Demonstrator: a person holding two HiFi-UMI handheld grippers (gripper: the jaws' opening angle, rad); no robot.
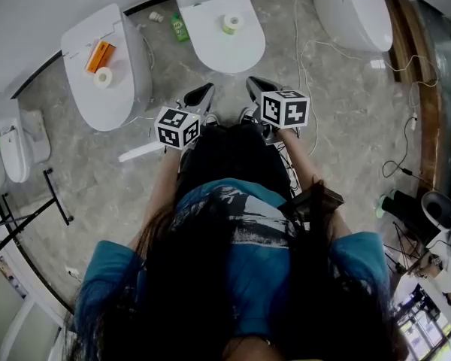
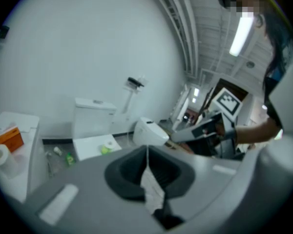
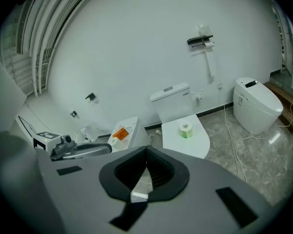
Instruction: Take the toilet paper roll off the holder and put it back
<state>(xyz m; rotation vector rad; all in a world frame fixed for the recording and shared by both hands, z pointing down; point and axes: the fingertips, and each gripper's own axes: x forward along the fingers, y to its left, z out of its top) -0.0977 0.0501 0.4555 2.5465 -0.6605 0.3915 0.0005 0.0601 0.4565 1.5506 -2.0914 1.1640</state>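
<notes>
Wall: a plain white wall (image 3: 136,57) is filling the upper half of the right gripper view; a dark bracket (image 3: 201,40) is hanging on it at upper right.
Floor: grey marbled floor (image 1: 346,126) is spreading across the middle of the head view; white cables (image 1: 304,66) are trailing over it right of centre.
Furniture: along the top of the head view a left toilet (image 1: 116,104), a middle toilet (image 1: 210,43) and a right toilet (image 1: 353,13) are standing, all white.
Light: a long ceiling lamp (image 2: 240,33) is glowing at the upper right of the left gripper view.
</notes>
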